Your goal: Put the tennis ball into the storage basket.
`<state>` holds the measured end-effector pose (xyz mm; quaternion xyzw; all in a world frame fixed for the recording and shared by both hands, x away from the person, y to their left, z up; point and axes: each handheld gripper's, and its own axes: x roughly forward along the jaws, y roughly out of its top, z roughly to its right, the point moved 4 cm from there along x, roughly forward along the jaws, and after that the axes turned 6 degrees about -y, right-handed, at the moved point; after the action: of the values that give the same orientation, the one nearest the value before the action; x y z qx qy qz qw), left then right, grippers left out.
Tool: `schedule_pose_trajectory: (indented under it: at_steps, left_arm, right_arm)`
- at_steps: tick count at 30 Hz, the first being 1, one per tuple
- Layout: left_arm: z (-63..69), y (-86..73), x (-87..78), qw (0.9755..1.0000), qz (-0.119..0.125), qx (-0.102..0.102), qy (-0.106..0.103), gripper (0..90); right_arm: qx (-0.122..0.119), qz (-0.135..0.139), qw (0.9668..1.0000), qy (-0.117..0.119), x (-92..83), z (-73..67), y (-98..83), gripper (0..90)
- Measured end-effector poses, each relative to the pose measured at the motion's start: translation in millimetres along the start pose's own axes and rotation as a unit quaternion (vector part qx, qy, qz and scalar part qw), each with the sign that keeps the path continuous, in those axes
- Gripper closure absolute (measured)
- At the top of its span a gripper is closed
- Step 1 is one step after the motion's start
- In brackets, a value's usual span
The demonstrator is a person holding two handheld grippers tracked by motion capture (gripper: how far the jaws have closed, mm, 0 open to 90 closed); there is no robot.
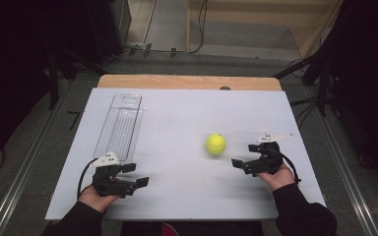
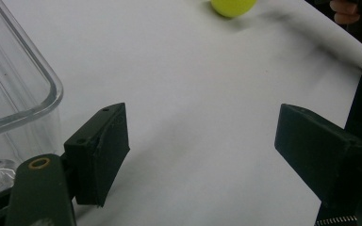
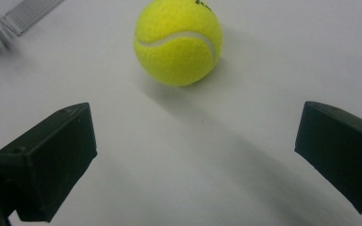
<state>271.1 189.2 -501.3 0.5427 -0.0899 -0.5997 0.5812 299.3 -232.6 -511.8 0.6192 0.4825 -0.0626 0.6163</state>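
Both forearms in long black sleeves, cuffs ending at the wrist. Left gripper [image 1: 134,175]: matte black body, blocky and angular, with a white-grey three-cornered plate on top showing small dark holes. A black cable loops out from its rear. Right gripper [image 1: 245,155]: same black build, same pale three-cornered plate drawn out to a thin point, black cable curving round behind the hand. Fingers [image 2: 101,153] in the left gripper view are flat rectangular black blocks with small screw holes on the top edge; a brass-coloured ring sits in the arm below. Fingers [image 3: 52,157] in the right gripper view match: plain black blocks, faintly scuffed.
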Motion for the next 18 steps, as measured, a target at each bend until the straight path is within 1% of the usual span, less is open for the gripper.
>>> schedule_pose_trajectory:
  at_steps: [6, 11, 12, 16, 18]
  left_arm:
    - [0.4, -0.2, 0.3, 1.0000, -0.001, 0.001, 0.001, 18.8]
    - [0.3, -0.1, 0.0, 1.0000, -0.001, 0.001, 0.003, 18.8]
    - [0.3, -0.2, 0.2, 1.0000, -0.001, 0.001, 0.002, 18.8]
    - [0.1, -0.4, 0.2, 1.0000, -0.002, 0.001, 0.002, 18.8]
    - [0.0, -0.4, 0.2, 1.0000, -0.002, 0.001, 0.003, 18.8]
  right_arm:
    - [-0.010, 0.000, 0.9999, 0.005, 1.7, -2.2, 7.9, 0.0]
    - [-0.014, 0.002, 0.9999, 0.009, 0.0, -4.0, 15.2, 0.0]
    - [-0.012, 0.003, 0.9998, 0.012, -0.2, -4.4, 18.0, 0.0]
    - [-0.018, 0.003, 0.9998, 0.011, -0.1, -5.2, 23.5, 0.0]
    - [-0.018, 0.003, 0.9998, 0.011, -0.5, -5.4, 24.9, 0.0]
